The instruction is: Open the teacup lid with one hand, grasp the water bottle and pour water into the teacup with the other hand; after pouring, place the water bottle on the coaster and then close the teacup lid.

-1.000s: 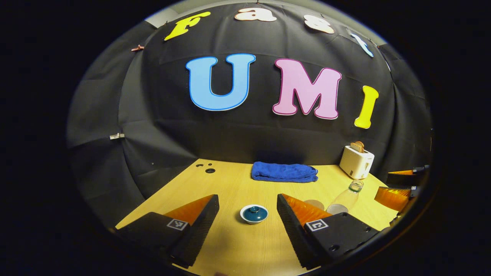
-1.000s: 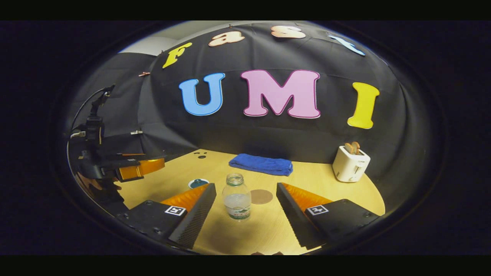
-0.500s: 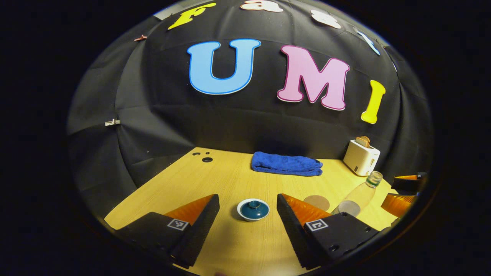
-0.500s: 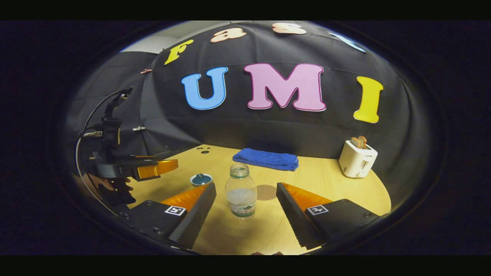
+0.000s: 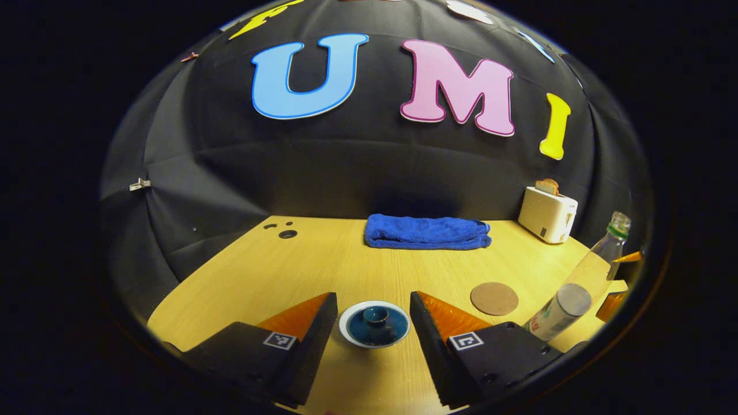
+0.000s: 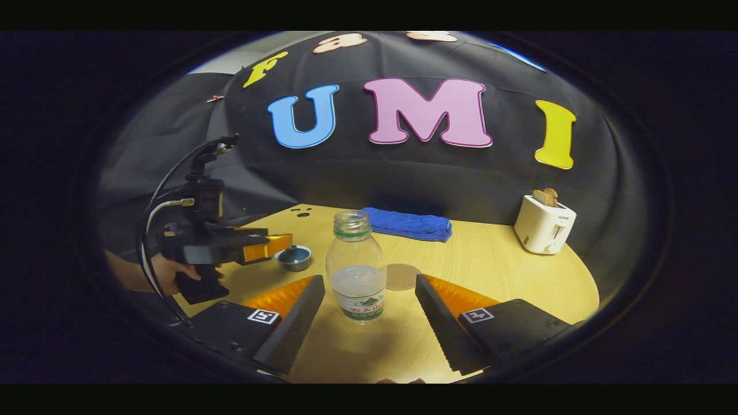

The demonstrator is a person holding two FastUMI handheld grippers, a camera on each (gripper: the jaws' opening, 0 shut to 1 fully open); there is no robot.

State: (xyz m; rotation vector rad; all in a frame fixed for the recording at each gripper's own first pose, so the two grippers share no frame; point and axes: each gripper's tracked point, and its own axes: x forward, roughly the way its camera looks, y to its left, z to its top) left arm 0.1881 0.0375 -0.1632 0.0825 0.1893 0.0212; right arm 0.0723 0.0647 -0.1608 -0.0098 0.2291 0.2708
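A white teacup with a dark teal lid stands on the table between the fingers of my left gripper, which is open and not touching it. In the right gripper view the teacup sits just past the left gripper, held by a hand. An uncapped clear water bottle, part full, stands upright between the fingers of my open right gripper, apart from both. In the left gripper view the bottle leans at the right edge. The round brown coaster lies behind the bottle.
A folded blue towel lies at the table's back edge. A white toaster with bread stands at the back right. Small holes mark the table's back left corner.
Both grippers moved forward and down. The teacup now sits between the left fingers, and the bottle stands closer, between the right fingers. Neither has closed.
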